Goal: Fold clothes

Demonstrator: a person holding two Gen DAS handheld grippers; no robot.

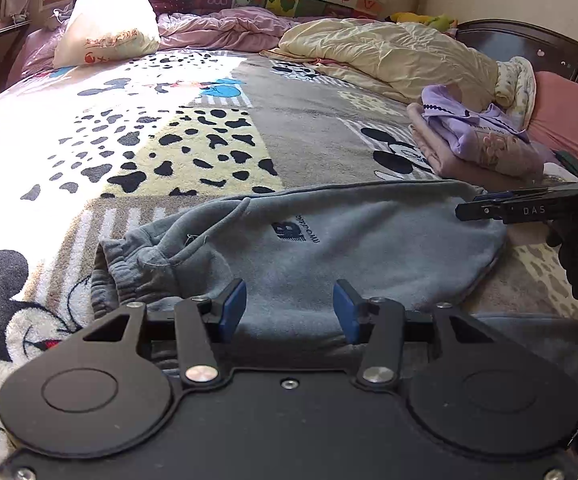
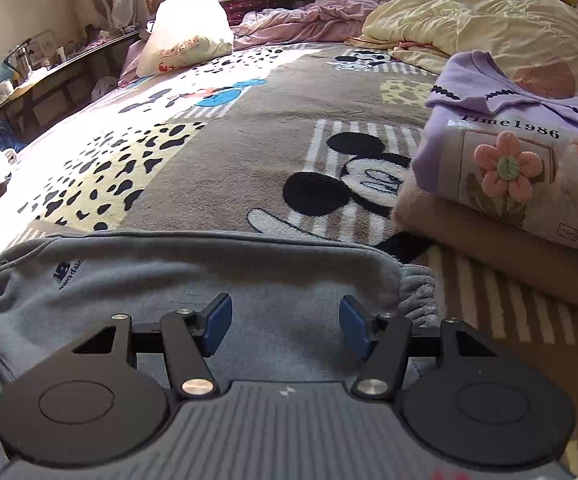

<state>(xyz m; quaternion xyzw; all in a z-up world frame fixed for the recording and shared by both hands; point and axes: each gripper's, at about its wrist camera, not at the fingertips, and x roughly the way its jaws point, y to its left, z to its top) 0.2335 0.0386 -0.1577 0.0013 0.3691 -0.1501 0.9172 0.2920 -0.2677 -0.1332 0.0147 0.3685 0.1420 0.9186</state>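
The grey fleece sweatpants with a dark printed logo [image 1: 301, 248] lie already doubled across the near edge of the cartoon-mouse plush blanket [image 1: 217, 128], elastic cuffs bunched at the left end in my left view, waistband gathers at the right end in my right view. My left gripper [image 1: 289, 306] hangs over the near part of the cloth with its blue pads spread wide and nothing between them; my right gripper [image 2: 285, 326] is the same, wide and empty, above the right half of the fleece.

What worries me is the next pinch. The fleece is thick and layered, so I could catch only the top ply and drag the fold askew (the cuffs at the left already sit crooked). If my two sides lift unevenly, the bundle may twist. The stack of folded clothes topped by a lilac flower-print shirt [image 2: 521, 152] sits near on the right, and a careless sweep might knock it.
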